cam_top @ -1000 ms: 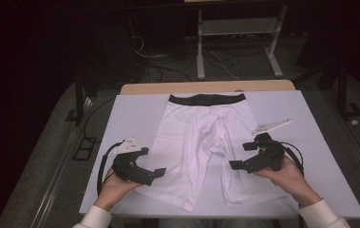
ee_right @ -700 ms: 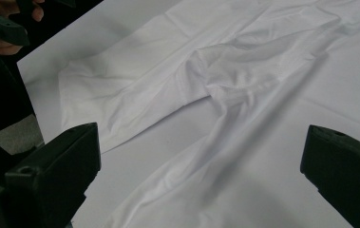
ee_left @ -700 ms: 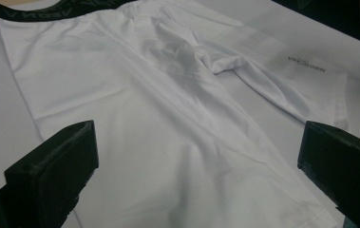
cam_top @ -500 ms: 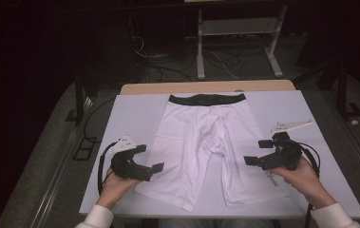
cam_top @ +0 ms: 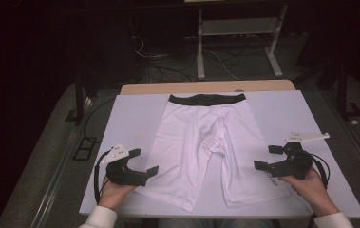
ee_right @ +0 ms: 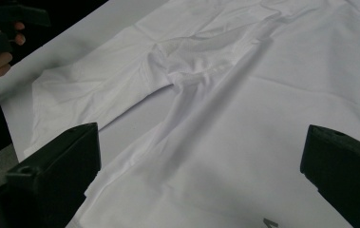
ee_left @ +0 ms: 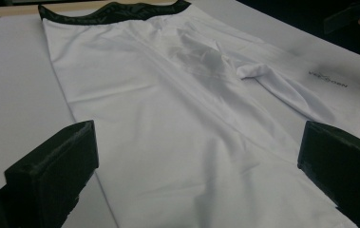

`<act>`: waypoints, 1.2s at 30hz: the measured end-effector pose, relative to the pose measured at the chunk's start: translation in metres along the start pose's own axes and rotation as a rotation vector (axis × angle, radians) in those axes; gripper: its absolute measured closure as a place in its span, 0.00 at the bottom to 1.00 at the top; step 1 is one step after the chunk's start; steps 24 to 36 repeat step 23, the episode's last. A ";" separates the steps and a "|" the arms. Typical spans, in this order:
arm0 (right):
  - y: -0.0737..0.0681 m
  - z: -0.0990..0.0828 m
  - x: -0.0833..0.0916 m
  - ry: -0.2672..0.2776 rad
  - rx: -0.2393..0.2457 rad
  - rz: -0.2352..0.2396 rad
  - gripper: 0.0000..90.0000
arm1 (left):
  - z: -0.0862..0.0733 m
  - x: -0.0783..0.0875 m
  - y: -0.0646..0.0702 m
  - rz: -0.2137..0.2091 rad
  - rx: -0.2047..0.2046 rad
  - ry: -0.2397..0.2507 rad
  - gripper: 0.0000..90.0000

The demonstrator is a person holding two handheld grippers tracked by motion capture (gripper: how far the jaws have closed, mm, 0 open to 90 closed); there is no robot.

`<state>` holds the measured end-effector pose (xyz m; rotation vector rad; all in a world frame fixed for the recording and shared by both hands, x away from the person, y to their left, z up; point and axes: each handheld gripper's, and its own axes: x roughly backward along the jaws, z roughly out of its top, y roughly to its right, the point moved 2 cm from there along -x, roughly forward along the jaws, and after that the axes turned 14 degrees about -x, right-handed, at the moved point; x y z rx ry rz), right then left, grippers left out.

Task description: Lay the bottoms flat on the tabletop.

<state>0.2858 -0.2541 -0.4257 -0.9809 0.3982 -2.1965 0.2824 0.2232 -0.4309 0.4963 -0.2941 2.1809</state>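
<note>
White shorts (cam_top: 201, 137) with a black waistband (cam_top: 206, 99) lie flat on the white table cover (cam_top: 135, 114), legs toward me. My left gripper (cam_top: 144, 161) is open at the outer edge of the left leg, its jaws spread wide over the fabric (ee_left: 168, 118) with nothing between them. My right gripper (cam_top: 267, 156) is open at the outer edge of the right leg, jaws apart above the cloth (ee_right: 263, 118). In the left gripper view, small printed lettering (ee_left: 327, 84) marks the far leg near its hem.
A wooden table edge (cam_top: 206, 87) shows beyond the cover. Behind the table a metal stand (cam_top: 234, 42) and cables (cam_top: 168, 66) sit on the dark floor. Bare white cover lies on both sides of the shorts.
My right gripper has moved right, off the right leg toward its outer edge. My left gripper has drifted slightly left. Both stay open; the shorts have not moved.
</note>
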 end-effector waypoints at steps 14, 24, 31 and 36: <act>0.016 -0.030 0.014 0.086 0.071 -0.070 0.00 | -0.008 0.001 -0.008 0.026 0.000 -0.009 0.00; 0.025 -0.035 0.024 0.108 0.069 -0.083 0.00 | -0.009 0.002 -0.010 0.028 -0.008 -0.022 0.00; 0.025 -0.035 0.024 0.108 0.069 -0.083 0.00 | -0.009 0.002 -0.010 0.028 -0.008 -0.022 0.00; 0.025 -0.035 0.024 0.108 0.069 -0.083 0.00 | -0.009 0.002 -0.010 0.028 -0.008 -0.022 0.00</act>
